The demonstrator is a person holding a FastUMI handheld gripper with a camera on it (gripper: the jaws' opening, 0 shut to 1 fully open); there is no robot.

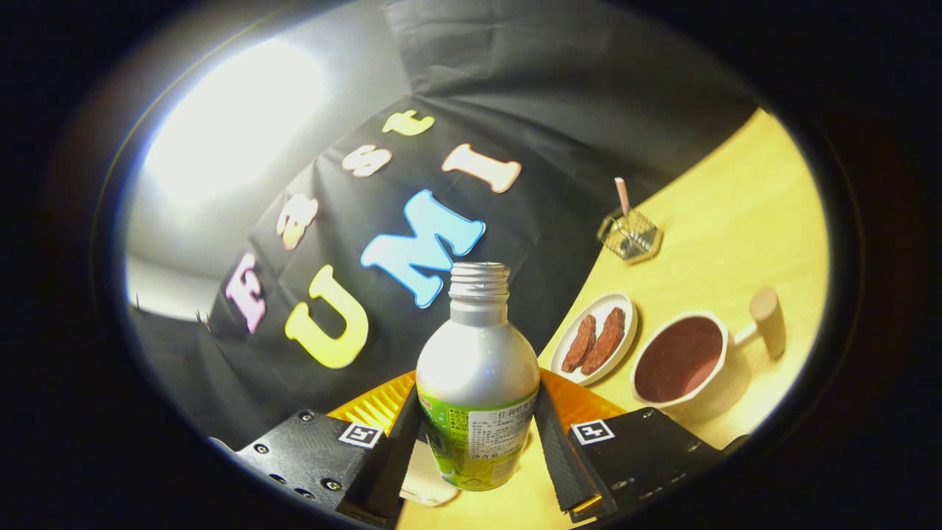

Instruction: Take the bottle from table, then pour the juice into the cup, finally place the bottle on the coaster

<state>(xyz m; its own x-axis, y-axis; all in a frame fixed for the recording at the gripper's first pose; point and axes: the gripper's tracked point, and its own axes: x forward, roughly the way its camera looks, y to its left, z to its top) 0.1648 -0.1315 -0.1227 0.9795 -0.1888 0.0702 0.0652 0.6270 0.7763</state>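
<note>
We hold the silver, green-labelled uncapped bottle [477,383] clamped between the jaws of the gripper [477,442]; tilt slowly over the white handled cup [681,361] at right.

My gripper [477,449] is tilted, with its 2 fingers [403,449] reaching forward at about 11 and 1 o'clock. Both fingers press against the sides of the bottle [477,368], clamped on its lower body, which stands up between them.
</note>
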